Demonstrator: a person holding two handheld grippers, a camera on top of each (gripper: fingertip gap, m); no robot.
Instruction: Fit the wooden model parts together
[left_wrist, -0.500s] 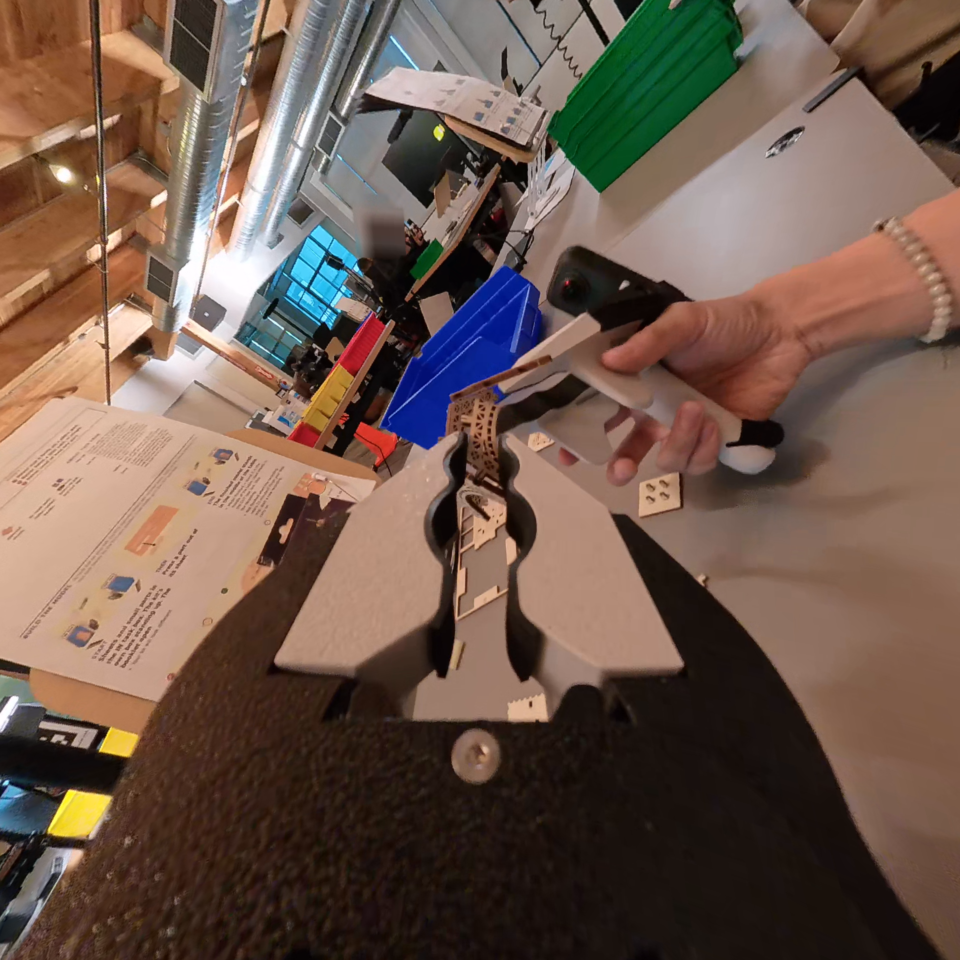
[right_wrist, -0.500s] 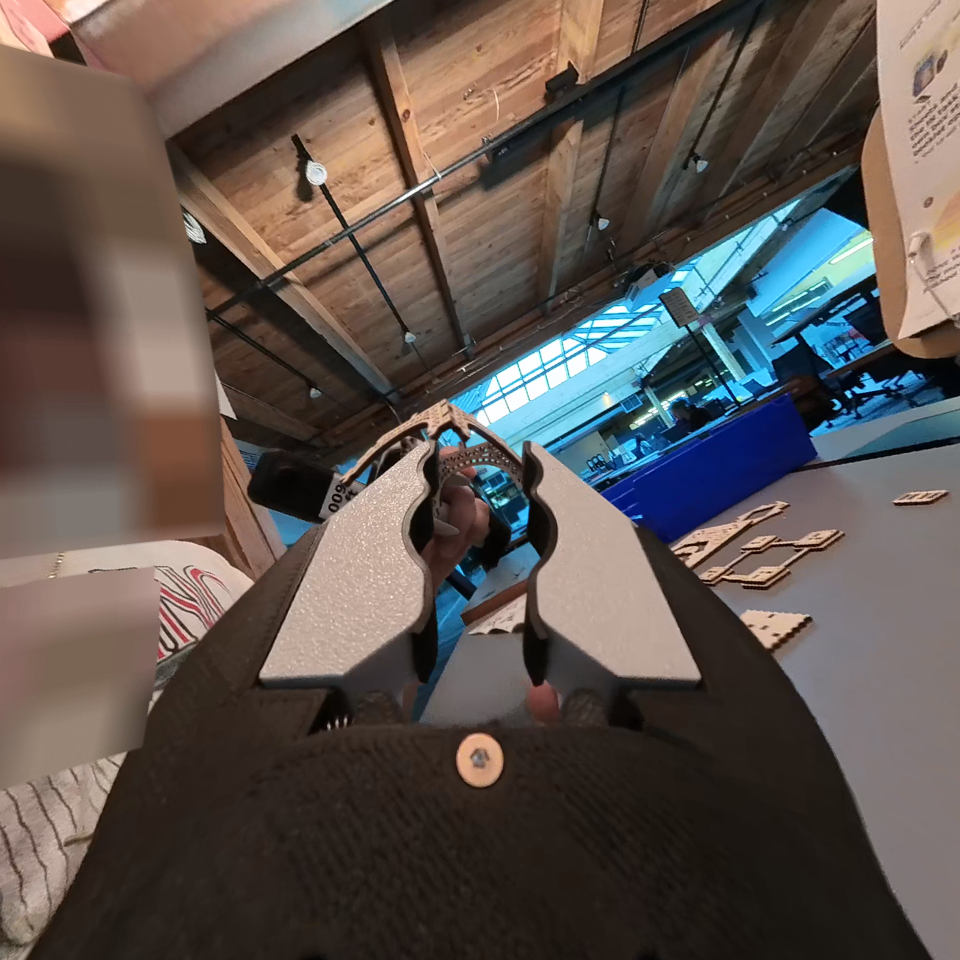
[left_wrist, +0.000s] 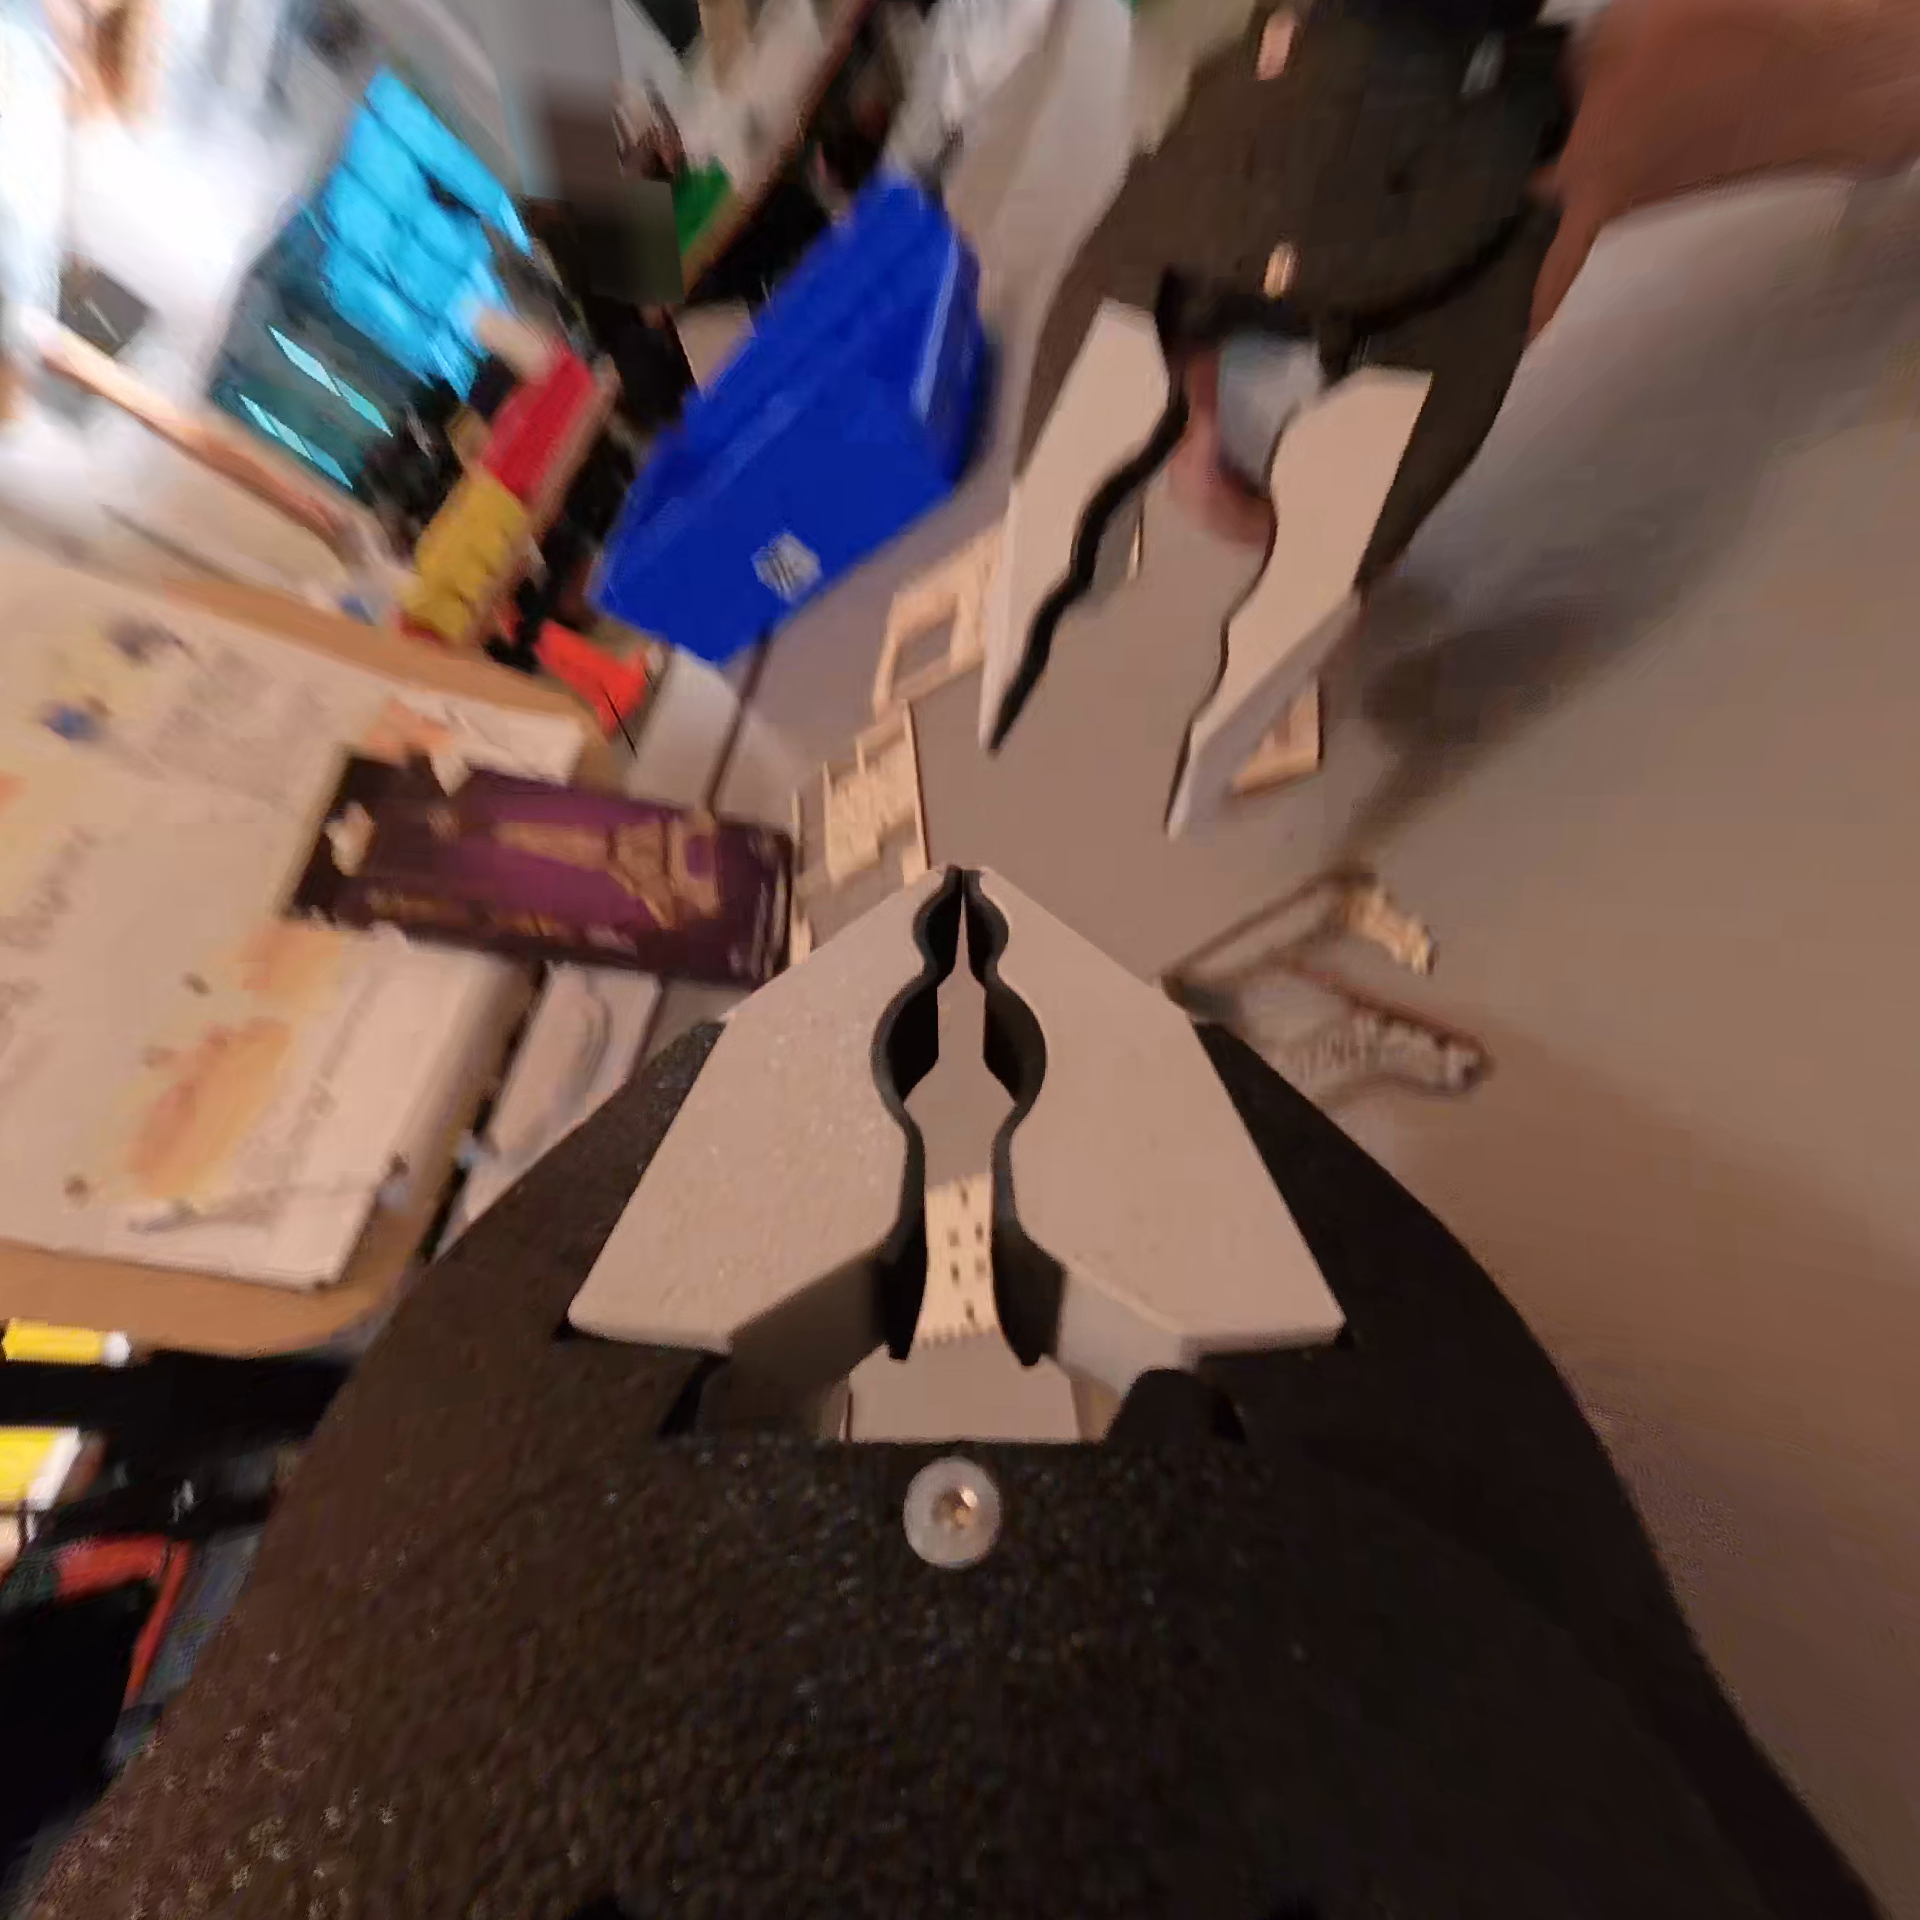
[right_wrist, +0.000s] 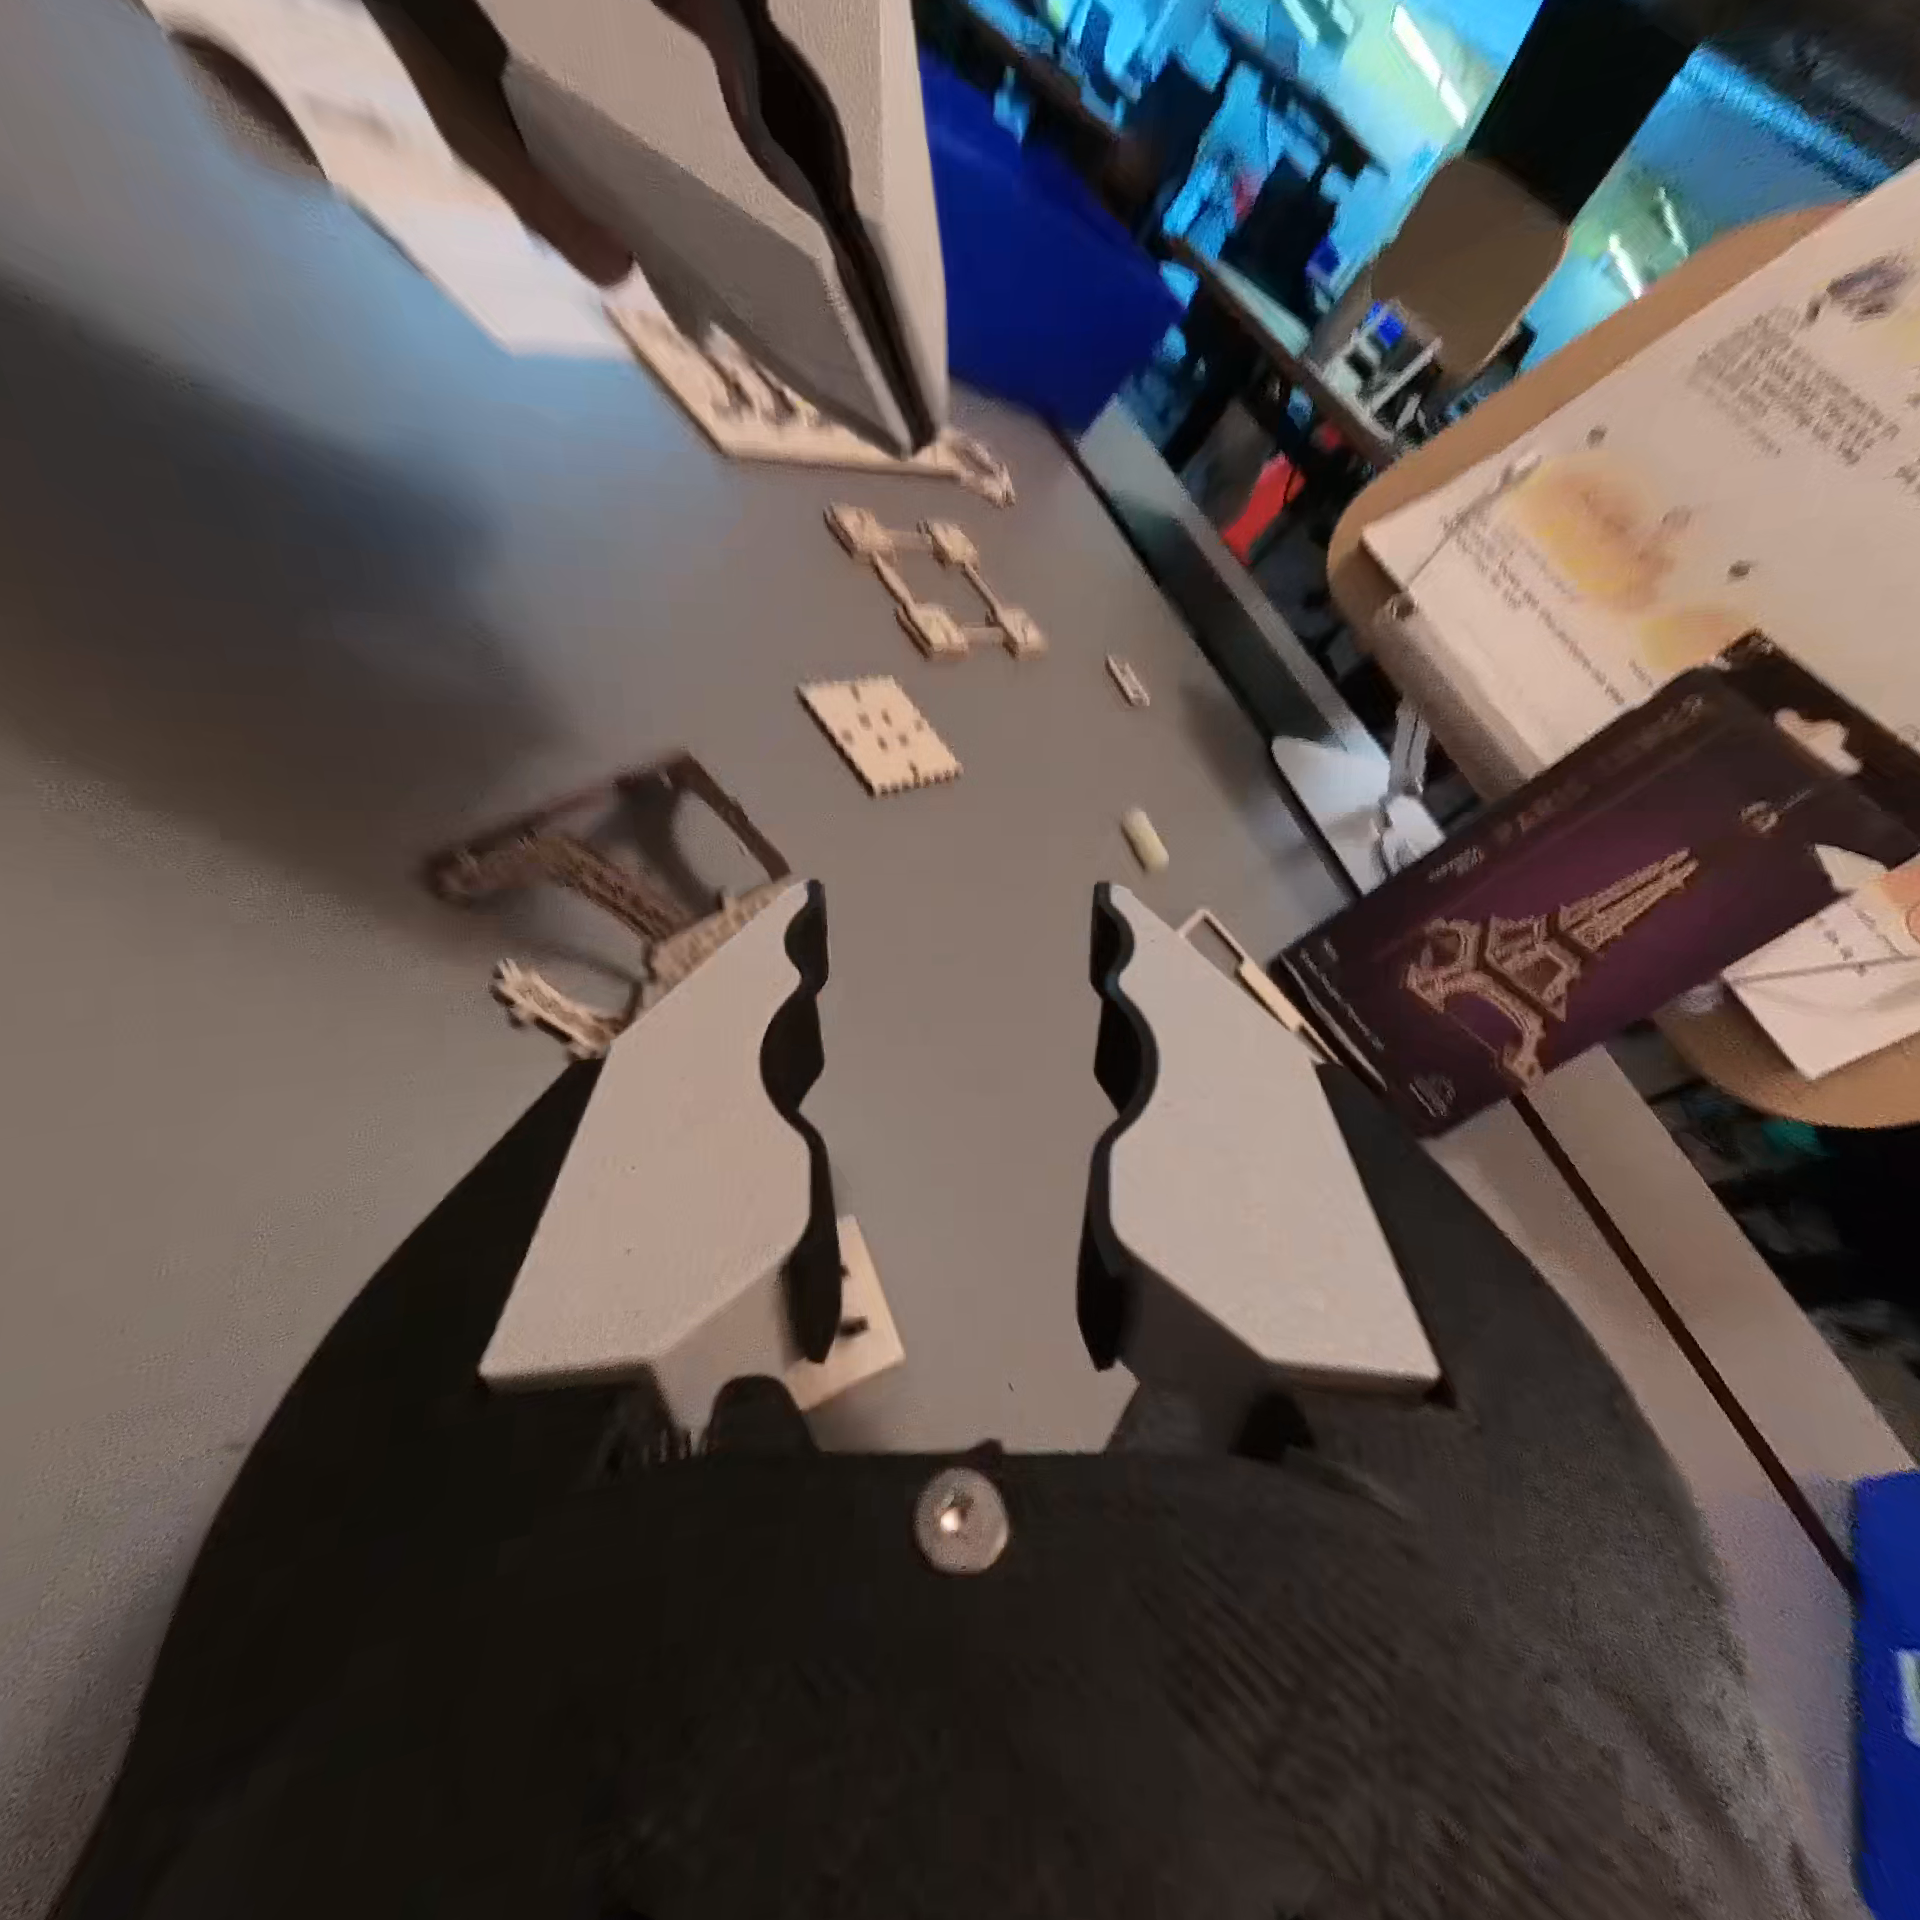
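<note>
The partly built wooden arch model (right_wrist: 613, 862) lies on the grey table (right_wrist: 312, 1039), just left of my right gripper (right_wrist: 956, 899), which is open and empty above the table. The model also shows in the left wrist view (left_wrist: 1351, 997), blurred. My left gripper (left_wrist: 961, 883) is shut with nothing visible between its tips. In the right wrist view it (right_wrist: 920, 436) points down at a flat wooden sheet (right_wrist: 769, 416). The right gripper (left_wrist: 1091, 774) shows open in the left wrist view. A square holed plate (right_wrist: 878, 732) and a four-cornered frame (right_wrist: 935, 592) lie between the grippers.
A purple box (right_wrist: 1558, 935) leans at the table's right edge below an instruction sheet (right_wrist: 1662, 499) on a cardboard board. A small white peg (right_wrist: 1143, 836) and a small wooden bit (right_wrist: 1127, 681) lie loose. A blue bin (left_wrist: 821, 457) stands at the far edge. Both grippers' tips are roughly 20 cm from the small white peg (right_wrist: 1143, 836).
Both grippers have swung down from mid-air to the table. The wooden model they held between them now lies on the table. The right gripper has opened; the left has closed empty.
</note>
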